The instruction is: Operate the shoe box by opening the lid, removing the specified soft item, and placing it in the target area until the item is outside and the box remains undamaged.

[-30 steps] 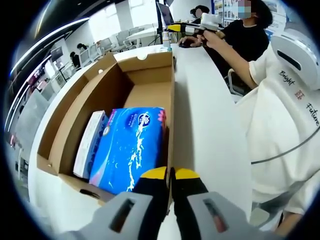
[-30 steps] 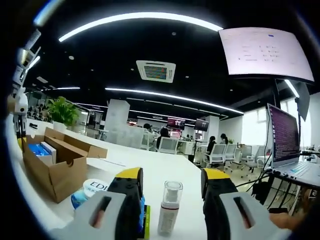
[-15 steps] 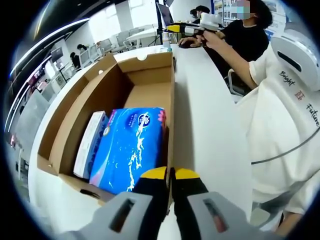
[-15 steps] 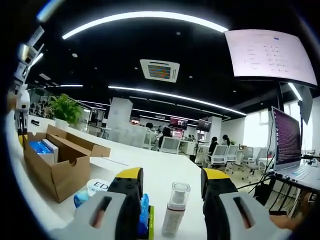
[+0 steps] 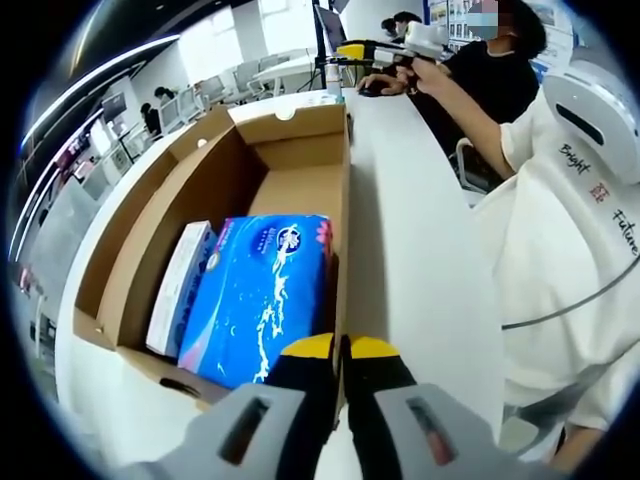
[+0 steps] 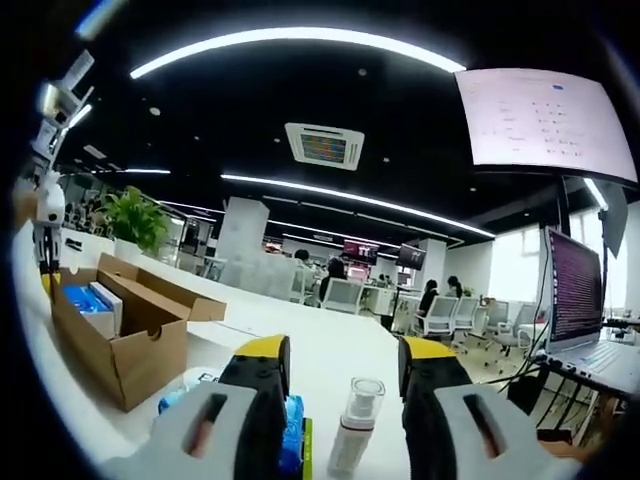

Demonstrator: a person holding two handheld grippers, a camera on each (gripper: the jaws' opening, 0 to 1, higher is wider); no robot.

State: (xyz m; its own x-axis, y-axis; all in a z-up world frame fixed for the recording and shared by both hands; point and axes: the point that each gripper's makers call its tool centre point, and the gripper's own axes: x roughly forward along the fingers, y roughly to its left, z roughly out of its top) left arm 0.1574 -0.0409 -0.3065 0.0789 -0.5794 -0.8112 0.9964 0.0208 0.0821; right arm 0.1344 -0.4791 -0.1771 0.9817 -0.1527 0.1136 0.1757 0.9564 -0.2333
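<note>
Left claw (image 5: 340, 350) pinches shoe box (image 5: 300, 150) wall — right claw (image 6: 335, 365) agape.

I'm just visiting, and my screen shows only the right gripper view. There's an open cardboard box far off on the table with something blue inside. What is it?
Observer: In the left gripper view it's a blue plastic-wrapped pack, lying flat inside the shoe box.
Visitor: Is anything else in there?
Observer: Yes, a slim white carton stands on edge between the pack and the box's side wall.
Visitor: What is the left gripper doing?
Observer: The left gripper has its jaws closed on the top edge of the box's other side wall.
</note>
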